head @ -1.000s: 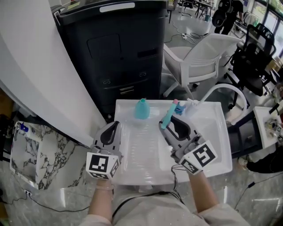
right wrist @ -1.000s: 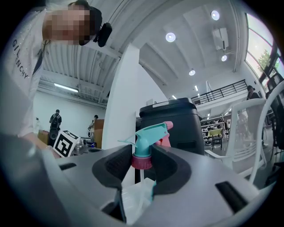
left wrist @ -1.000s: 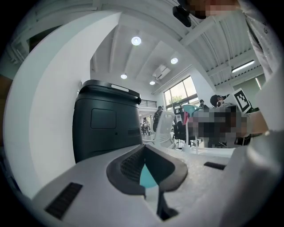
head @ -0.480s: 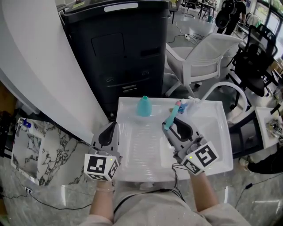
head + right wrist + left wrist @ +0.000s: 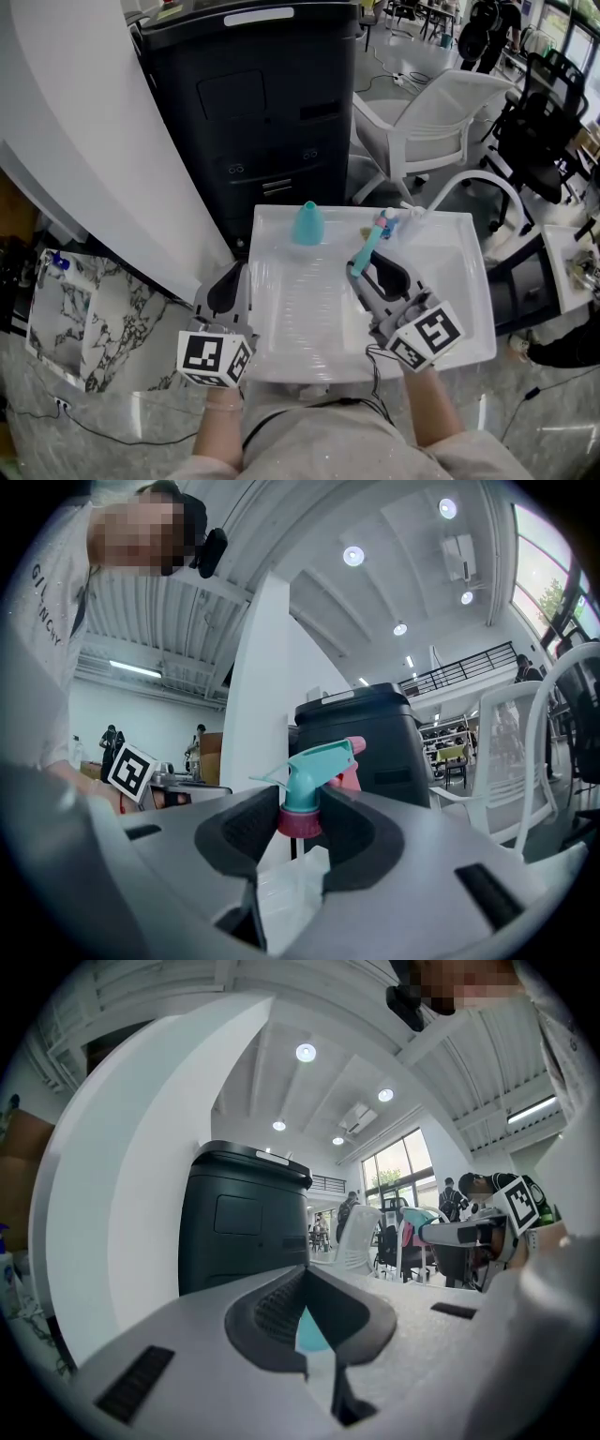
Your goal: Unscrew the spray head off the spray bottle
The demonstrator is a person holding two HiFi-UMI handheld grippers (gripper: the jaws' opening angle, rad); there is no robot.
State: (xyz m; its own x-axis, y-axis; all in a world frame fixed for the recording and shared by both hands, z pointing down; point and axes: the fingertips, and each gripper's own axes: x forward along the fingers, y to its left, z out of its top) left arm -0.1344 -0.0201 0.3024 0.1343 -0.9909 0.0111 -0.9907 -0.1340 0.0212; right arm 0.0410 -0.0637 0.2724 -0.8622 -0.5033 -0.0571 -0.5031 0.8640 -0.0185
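Left gripper (image 5: 231,277) backed off tray (image 5: 300,314), jaws together | right gripper (image 5: 364,270) clamps spray head (image 5: 305,772) | spray bottle (image 5: 310,1335) part-hidden

Dark cabinet (image 5: 253,112), white chair (image 5: 441,122) beside — white tray (image 5: 309,305)

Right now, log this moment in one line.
left hand-held gripper: shut, empty | right hand-held gripper: shut on spray head | bottle: headless, upright on tray

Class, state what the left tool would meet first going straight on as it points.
Most likely the teal bottle, seen just beyond the shut left tool; depth is unclear, and the dark cabinet stands behind it.
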